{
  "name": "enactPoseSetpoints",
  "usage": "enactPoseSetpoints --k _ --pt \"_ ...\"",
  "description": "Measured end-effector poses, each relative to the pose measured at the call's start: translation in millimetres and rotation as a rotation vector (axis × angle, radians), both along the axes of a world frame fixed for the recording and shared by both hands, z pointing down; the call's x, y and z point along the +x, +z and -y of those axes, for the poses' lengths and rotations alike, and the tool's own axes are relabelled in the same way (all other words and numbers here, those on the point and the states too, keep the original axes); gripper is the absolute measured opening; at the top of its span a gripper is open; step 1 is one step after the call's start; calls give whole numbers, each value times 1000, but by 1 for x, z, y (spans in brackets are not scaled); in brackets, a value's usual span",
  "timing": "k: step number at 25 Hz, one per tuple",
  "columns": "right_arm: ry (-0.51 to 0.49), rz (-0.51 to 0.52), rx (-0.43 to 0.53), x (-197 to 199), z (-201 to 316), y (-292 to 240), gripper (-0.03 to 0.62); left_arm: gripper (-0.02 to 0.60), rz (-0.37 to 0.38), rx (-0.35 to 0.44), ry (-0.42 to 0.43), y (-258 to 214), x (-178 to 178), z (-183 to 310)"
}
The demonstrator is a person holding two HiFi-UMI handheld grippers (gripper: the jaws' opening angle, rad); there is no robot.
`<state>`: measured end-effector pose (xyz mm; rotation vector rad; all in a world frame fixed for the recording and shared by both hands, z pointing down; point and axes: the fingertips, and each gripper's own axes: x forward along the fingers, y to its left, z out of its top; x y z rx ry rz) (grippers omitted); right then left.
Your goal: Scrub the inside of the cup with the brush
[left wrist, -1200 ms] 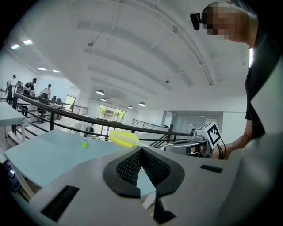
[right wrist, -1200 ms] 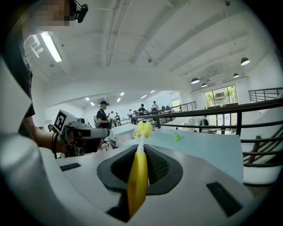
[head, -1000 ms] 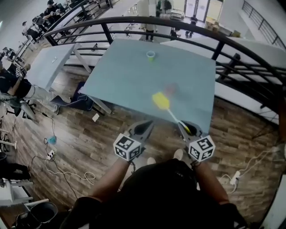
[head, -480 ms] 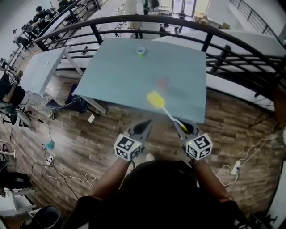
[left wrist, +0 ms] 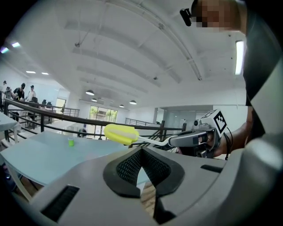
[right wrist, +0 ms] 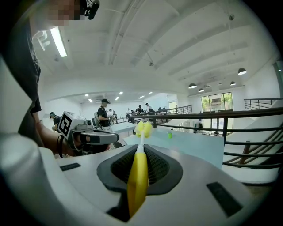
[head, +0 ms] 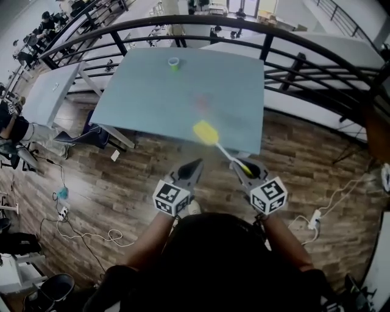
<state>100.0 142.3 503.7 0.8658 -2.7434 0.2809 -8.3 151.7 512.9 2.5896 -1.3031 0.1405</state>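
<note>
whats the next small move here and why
Probably step up to the table and open the left gripper toward the cup: its jaws are shut and empty, the right gripper holds the brush, and the cup sits far across the table.

The table [head: 170,103] had a smooth matt top, the floor [head: 97,183] at lower left was wood plank, the railing [head: 213,19] dark metal, and the brush [right wrist: 138,176] handle glossy yellow plastic.

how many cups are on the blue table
1. The cup stands near the far edge of the table, left of its middle in the head view. The brush hides only a small patch near the near edge.
</note>
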Motion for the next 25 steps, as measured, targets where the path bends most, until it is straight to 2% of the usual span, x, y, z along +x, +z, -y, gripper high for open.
enactPoseSetpoints --k 7,15,25 --pt "-35 9 5 53 -34 3 43 -2 15 1 -35 1 53 -35" --pt "-81 15 2 88 -71 9 43 0 6 3 -87 1 90 -68" --pt "-82 41 3 101 -87 12 43 0 14 26 -95 -4 107 -84"
